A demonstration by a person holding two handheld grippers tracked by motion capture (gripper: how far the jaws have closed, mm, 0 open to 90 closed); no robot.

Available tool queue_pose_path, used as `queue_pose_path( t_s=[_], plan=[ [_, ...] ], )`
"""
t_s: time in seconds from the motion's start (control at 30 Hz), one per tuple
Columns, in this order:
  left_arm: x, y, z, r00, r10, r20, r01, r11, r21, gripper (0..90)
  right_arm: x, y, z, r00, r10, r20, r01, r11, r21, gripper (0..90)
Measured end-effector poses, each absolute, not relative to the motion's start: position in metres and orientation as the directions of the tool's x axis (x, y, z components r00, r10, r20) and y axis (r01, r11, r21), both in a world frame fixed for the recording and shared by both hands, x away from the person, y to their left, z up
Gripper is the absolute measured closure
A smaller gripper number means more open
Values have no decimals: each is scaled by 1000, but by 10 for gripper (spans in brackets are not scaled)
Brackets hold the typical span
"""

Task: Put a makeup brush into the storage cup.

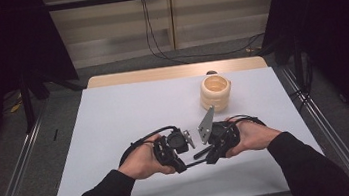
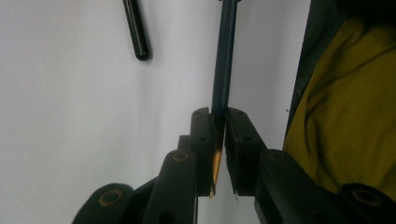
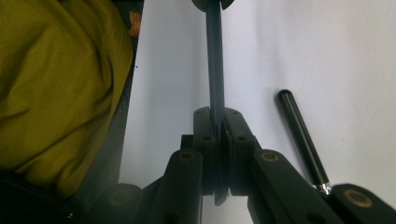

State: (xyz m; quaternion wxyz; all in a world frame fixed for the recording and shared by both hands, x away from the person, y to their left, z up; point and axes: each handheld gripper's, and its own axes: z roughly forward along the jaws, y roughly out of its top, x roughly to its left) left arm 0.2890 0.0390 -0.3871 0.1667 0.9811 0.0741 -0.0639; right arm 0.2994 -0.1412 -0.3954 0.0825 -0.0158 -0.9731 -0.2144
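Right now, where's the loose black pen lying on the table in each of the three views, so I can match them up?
High view: the black pen lies on the white table, low centre, between the two hands.
Left gripper view: the pen is at top left, left of the jaws.
Right gripper view: the pen is at lower right, right of the jaws.
Shared landmark: the dark pencil clamped in both pairs of jaws; the pen lies beside it.

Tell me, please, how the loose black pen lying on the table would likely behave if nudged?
The black pen looks smooth and round, so it would probably roll on the flat white table. It looks thin, so likely light. Its glossy barrel may be slippery to pinch.
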Motion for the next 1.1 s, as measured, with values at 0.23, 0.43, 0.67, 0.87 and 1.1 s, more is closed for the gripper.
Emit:
queue_pose_path(
  t_s=[0.23,0.43,0.67,0.87,1.1],
  plan=[
    [295,43,-387,984,125,-128,163,-919,360,657,300,-147,-394,-983,11,185,91,898,430,851],
    [297,47,-389,970,200,-139,240,-877,417,418,303,-149,-396,-983,31,179,108,893,437,851],
    [302,53,-387,962,240,-127,272,-850,452,130,305,-152,-395,-982,53,183,130,890,438,851],
    [302,59,-383,954,285,-89,287,-788,545,59,307,-156,-393,-981,82,176,155,880,450,851],
    [303,73,-382,947,294,-129,306,-705,639,43,306,-161,-391,-976,102,190,178,877,447,851]
  ],
)
